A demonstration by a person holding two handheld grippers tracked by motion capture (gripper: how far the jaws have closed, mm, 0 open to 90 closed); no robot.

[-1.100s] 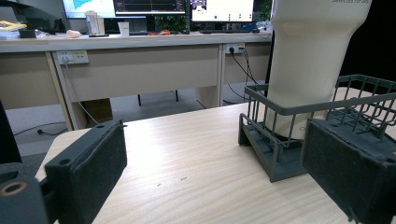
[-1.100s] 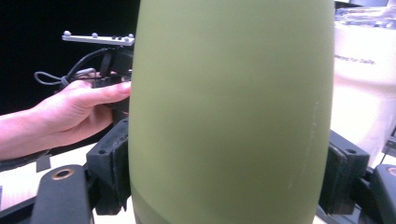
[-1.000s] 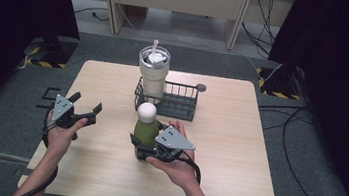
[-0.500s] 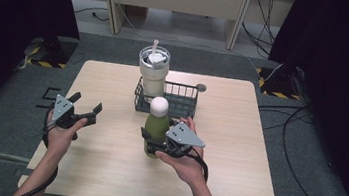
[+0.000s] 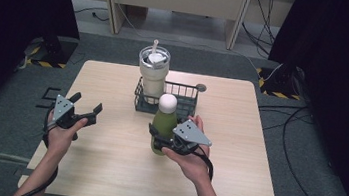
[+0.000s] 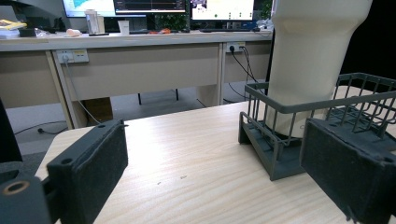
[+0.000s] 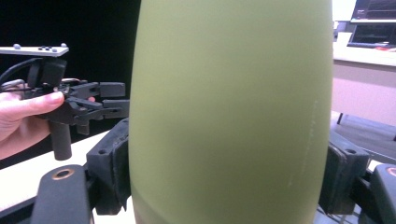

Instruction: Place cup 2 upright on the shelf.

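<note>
An olive-green bottle (image 5: 164,126) with a white round cap stands upright in my right gripper (image 5: 157,137), just in front of the dark wire basket (image 5: 185,108). Both pads press its sides; up close the green bottle (image 7: 231,112) spans the space between the jaws of my right gripper (image 7: 224,172). A cream tumbler (image 5: 153,72) with a lid and straw stands in the basket's left half, and the tumbler (image 6: 313,60) rises from the basket (image 6: 299,140) ahead of my left gripper (image 6: 215,172). My left gripper (image 5: 88,109) is open and holds nothing, at the table's left side.
The wooden table (image 5: 232,185) has bare surface in front and to the right. A small grey disc (image 5: 201,87) lies behind the basket. Desks and cables stand beyond the far edge; black curtains hang at both sides.
My right gripper has carried the green bottle to the right and toward the basket, slightly higher. The left gripper has stayed where it was.
</note>
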